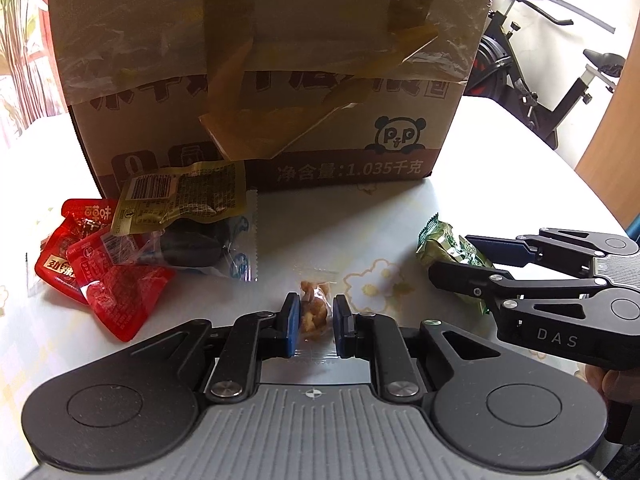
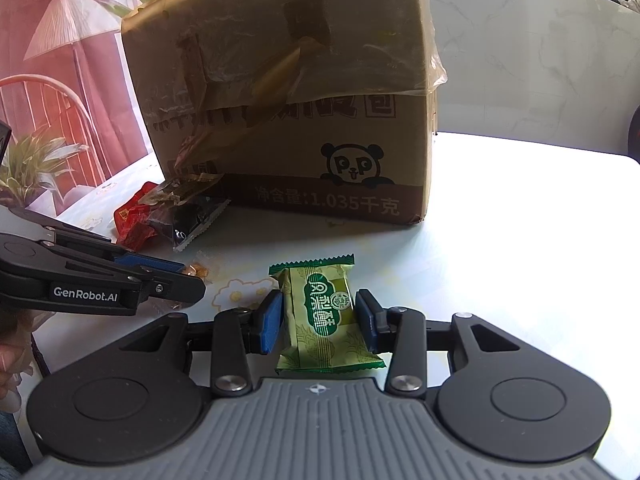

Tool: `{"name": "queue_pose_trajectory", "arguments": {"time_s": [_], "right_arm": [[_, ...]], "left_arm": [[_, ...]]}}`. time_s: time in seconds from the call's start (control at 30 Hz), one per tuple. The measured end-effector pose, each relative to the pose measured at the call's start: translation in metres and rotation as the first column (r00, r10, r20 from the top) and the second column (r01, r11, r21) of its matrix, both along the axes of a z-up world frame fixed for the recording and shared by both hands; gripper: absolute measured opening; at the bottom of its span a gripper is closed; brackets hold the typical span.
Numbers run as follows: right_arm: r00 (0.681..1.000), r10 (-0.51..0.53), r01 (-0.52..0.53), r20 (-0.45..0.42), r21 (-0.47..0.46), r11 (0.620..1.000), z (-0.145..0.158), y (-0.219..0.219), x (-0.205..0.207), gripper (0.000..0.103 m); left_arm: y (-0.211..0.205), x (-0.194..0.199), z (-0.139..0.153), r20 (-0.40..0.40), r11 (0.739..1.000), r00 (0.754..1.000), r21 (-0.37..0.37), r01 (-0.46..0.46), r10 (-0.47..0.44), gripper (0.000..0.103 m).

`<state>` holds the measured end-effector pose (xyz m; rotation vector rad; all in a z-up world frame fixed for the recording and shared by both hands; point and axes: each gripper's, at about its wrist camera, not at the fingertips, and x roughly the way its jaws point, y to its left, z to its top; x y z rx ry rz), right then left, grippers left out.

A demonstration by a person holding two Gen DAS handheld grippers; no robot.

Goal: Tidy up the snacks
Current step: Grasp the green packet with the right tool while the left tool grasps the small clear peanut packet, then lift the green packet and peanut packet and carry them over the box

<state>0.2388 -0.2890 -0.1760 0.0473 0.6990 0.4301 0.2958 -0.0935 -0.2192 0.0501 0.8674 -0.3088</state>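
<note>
Over on the far left of the table (image 1: 500, 208), a heap of snacks lies pushed up against the foot of the cardboard box (image 1: 260, 60): red packets (image 1: 100, 264) at the outside, then a clear packet with something dark inside (image 1: 200, 240), and a yellow-labelled packet (image 1: 180, 196) draped on top. My guess is they are heaped there to be sorted, and the box is probably where they are meant to end up, though I can't see its opening from here.

Moving along to the middle, the left gripper (image 1: 314, 320) has its blue pads drawn close on a small clear packet of golden-brown bits (image 1: 314, 312). It looks pinched at the sides, low to the tabletop, which suits something that thin and slippery.

Further right, the right gripper (image 2: 318, 316) is clamped on a green wrapped pastry (image 2: 324, 316), pads pressing its two long edges (the wrapper bulges a little between them). Gripped across the narrow way, it should not twist loose.

Each hand has its own snack, then, and both sit just in front of the box.
</note>
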Motion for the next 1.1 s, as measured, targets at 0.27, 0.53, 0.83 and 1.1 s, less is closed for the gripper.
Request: {"name": "queue_pose_trajectory", "arguments": {"time_s": [0.27, 0.53, 0.83, 1.1], "right_arm": [[1.0, -0.016, 0.016, 0.003, 0.02, 1.0, 0.002, -0.003, -0.003, 0.042], [0.992, -0.044, 0.035, 0.12, 0.07, 0.997, 0.055, -0.019, -0.012, 0.042], [0.927, -0.035, -0.004, 0.374, 0.102, 0.995, 0.18, -0.027, 0.047, 0.042], [0.95, -0.058, 0.068, 0.307, -0.019, 0.998, 0.188, 0.012, 0.146, 0.042]], "left_arm": [[0.012, -0.006, 0.017, 0.031, 0.999, 0.999, -0.033, 0.014, -0.013, 0.018], [0.037, -0.018, 0.096, 0.208, 0.993, 0.976, -0.087, 0.082, -0.062, 0.018], [0.061, 0.026, 0.196, 0.438, 0.991, 0.898, -0.106, 0.087, -0.032, 0.018], [0.057, 0.097, 0.202, 0.414, 0.998, 0.909, -0.051, -0.032, 0.05, 0.019]]}}
